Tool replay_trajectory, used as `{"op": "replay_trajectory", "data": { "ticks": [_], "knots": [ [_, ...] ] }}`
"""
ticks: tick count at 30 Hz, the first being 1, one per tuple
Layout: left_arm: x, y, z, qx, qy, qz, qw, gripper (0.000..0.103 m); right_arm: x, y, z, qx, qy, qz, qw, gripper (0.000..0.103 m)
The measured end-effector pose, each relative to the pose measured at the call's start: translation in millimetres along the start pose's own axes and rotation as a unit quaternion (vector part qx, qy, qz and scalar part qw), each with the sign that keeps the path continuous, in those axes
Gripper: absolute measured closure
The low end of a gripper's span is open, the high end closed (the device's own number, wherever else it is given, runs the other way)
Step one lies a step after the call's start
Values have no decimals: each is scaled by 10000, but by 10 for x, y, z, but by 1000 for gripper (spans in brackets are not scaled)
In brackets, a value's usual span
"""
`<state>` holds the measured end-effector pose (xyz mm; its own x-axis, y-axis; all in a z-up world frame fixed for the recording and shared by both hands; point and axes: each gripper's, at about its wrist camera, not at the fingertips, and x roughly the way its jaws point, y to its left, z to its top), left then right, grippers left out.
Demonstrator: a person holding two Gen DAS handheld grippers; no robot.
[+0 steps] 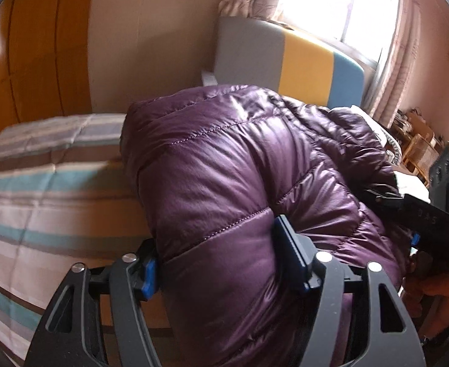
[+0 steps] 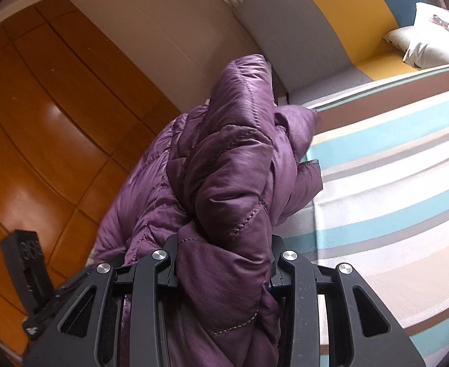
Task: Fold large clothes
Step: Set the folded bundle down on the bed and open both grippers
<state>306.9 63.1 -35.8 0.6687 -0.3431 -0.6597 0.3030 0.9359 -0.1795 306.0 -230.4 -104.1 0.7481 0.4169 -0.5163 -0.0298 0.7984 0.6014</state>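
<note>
A quilted purple puffer jacket [image 1: 224, 159] hangs bunched above the striped bed sheet [image 1: 41, 183]. My left gripper [image 1: 218, 257] is shut on a thick fold of it, the blue pads [image 1: 288, 244] pressing into the padding on both sides. In the right wrist view the same jacket [image 2: 233, 153] rises in a crumpled ridge, and my right gripper [image 2: 224, 257] is shut on a gathered bundle of it. The right gripper's body [image 1: 432, 223] shows at the right edge of the left wrist view. Fabric hides the inner faces of both pairs of fingers.
The bed [image 2: 392, 183] has a grey, yellow and blue headboard [image 1: 301, 61] with a pillow [image 2: 432, 36] against it. A wooden wardrobe [image 2: 41, 107] stands to the left. A curtained window [image 1: 346, 9] and wicker furniture [image 1: 420, 146] lie beyond. An orange sleeve [image 1: 432, 290] shows low right.
</note>
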Motion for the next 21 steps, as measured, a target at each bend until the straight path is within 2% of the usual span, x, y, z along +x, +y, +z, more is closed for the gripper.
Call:
{"op": "replay_trajectory", "data": {
  "ticks": [3,7,10,16,18,21],
  "knots": [
    [71,97,-111,-90,-118,-55,9999,29,102,-31,-58,-247,134,-271,9992,60],
    [122,119,-165,-148,-120,-39,9998,25,141,-86,-73,-173,158,-313,9992,55],
    [96,86,-148,-104,-109,113,9998,21,126,-59,-61,-234,170,-410,9987,53],
    [-240,-137,-161,161,-315,551,9979,21,-61,160,-57,-370,199,-732,9964,49],
    [-391,-198,-203,165,-436,496,9977,17,-195,214,-83,-333,122,-759,9965,49],
    [-560,-294,-276,202,-557,357,9976,16,-402,266,-199,-418,-43,-803,9959,49]
  ]
}}
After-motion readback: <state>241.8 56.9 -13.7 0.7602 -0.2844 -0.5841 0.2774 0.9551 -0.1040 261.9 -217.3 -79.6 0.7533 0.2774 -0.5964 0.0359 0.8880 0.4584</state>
